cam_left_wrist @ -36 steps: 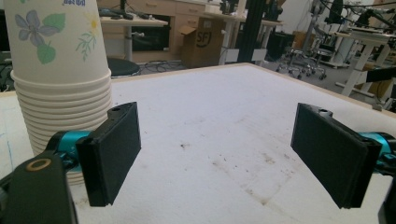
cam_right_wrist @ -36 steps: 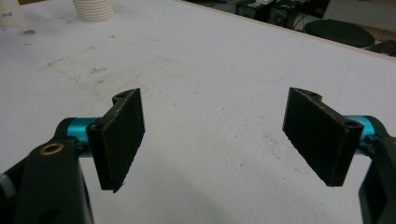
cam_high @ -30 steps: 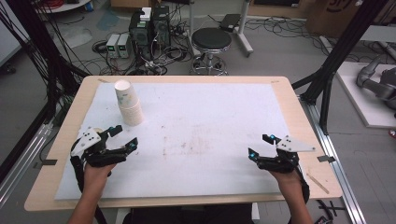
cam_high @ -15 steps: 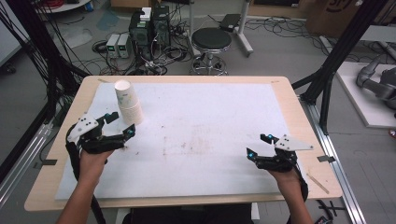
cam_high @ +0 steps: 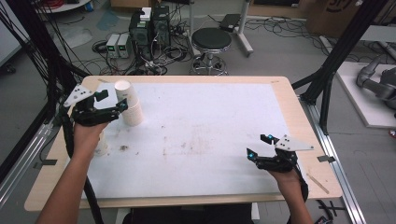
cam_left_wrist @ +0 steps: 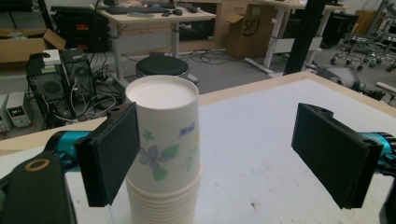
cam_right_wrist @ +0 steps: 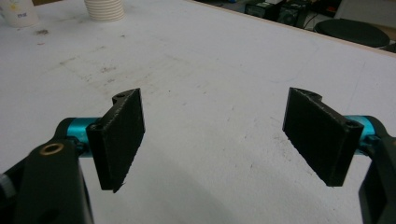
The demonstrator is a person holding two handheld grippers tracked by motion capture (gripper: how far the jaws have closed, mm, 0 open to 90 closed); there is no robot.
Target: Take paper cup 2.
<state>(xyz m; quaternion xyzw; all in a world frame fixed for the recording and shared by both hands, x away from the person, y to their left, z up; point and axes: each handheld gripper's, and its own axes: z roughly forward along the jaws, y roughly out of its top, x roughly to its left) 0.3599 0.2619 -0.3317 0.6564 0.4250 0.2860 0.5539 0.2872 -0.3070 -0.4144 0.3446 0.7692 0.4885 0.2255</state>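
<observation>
- The left gripper (cam_high: 122, 106) is up at the table's (cam_high: 299, 121) ten o'clock corner in the high view, jaws spread wide, right at the stack of paper cups (cam_high: 129, 103).
- From the left gripper view, the stack of paper cups (cam_left_wrist: 163, 154) stands upright between the two black pads; the pad at nine o'clock sits just beside, maybe brushing, the top cup's wall, while the pad at three o'clock is well clear of it. No squeeze on the cup yet.
- The top cup carries a printed flower pattern, and below it the ringed rims of the nested cups show.
- The stack stands on the white mat (cam_high: 210, 126), near its far-left corner.
- Over at the mat's four o'clock, the right gripper (cam_high: 256, 148) hovers low near the front edge, jaws wide apart, nothing between them.
- The right gripper view looks across the stained white mat (cam_right_wrist: 224, 79); the bottom of the cup stack (cam_right_wrist: 104, 9) sits at eleven o'clock, well away from those pads.
- Another single cup (cam_right_wrist: 18, 11) peeks in at that view's ten o'clock corner, apart from the stack.
- In the high view a single cup (cam_high: 101, 143) shows partly behind the left forearm.
</observation>
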